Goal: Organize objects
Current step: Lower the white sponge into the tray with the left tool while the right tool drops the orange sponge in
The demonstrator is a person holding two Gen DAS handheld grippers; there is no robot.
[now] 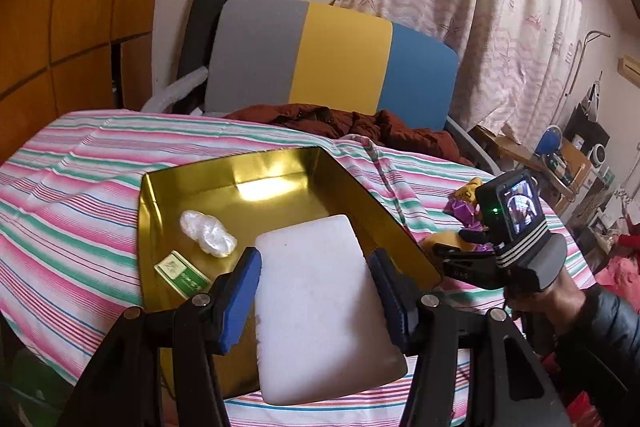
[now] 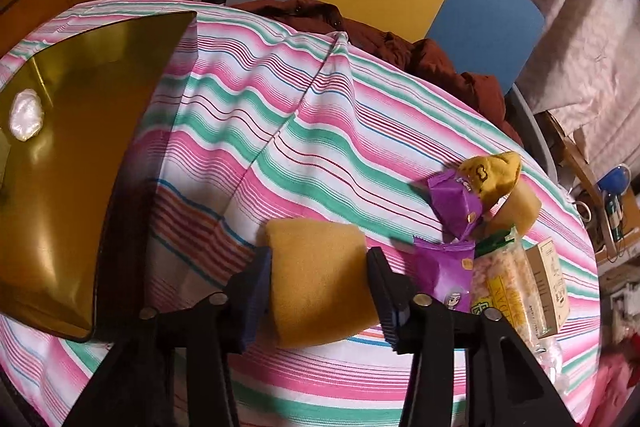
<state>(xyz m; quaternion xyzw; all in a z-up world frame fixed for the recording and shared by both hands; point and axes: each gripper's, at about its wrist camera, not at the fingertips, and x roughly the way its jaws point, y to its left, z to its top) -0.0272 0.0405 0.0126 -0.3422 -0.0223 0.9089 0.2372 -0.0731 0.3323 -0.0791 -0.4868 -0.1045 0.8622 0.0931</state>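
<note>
The left gripper [image 1: 316, 291] fingers clamp a white foam block [image 1: 320, 307] overhanging the gold tray's [image 1: 152, 195] near rim; released there, it may tip out, while the right gripper [image 2: 320, 287] fingers squeeze a yellow sponge [image 2: 320, 279]

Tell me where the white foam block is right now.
In the left wrist view, the white foam block sits between the left gripper fingers, over the gold tray's near right part, right of the green packet.
</note>
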